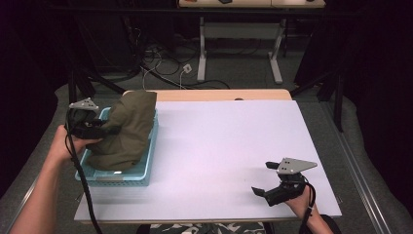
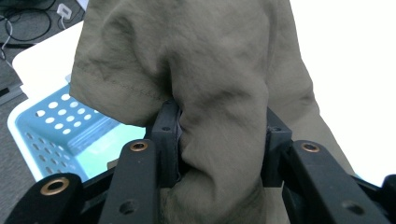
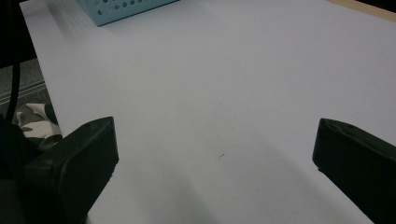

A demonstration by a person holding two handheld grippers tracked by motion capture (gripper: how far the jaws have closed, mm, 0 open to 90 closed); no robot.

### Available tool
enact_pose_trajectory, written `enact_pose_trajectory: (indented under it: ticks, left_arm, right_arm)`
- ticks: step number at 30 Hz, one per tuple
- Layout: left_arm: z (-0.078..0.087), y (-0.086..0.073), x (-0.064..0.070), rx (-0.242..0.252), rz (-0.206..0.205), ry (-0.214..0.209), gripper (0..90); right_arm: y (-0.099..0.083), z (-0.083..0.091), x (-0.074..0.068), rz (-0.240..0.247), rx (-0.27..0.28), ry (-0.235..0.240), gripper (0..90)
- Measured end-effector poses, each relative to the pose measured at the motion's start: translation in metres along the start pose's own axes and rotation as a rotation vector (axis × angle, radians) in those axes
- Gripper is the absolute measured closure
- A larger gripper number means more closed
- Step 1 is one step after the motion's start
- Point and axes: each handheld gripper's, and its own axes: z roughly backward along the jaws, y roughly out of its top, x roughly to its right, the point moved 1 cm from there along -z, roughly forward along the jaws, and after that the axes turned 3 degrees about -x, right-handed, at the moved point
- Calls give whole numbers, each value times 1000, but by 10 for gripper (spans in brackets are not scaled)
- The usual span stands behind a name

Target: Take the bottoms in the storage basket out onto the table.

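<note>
Your right gripper [image 1: 265, 178] nearest: jaws wide apart, empty, over white table [image 1: 234, 146]. One olive cloth [image 1: 127, 127], one blue basket [image 1: 146, 165]. Your left gripper [image 2: 219, 135] clamped on cloth.

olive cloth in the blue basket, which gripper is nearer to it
Left. The left gripper is clamped on a fold of the olive cloth over the blue basket; the right gripper is open, far across the table.

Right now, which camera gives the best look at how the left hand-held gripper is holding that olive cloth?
The left gripper view: its jaws pinch a fold of the olive cloth. The high view shows the left hand-held gripper at the cloth over the blue basket.
</note>
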Motion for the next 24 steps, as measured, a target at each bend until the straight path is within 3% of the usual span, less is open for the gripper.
enact_pose_trajectory:
  ticks: [2, 18, 24]
  left_arm:
    - [1, 0, -1, 3, 5, -7, 601]
    - [11, 22, 3, -25, -81, 4, 601]
    - [12, 27, 5, -18, -118, -17, 601]
  right_arm:
    - [0, 0, 0, -1, 1, -1, 0]
    - [0, 0, 0, 2, 0, -2, 0]
    - [-1, 1, 1, 0, 0, -5, 0]
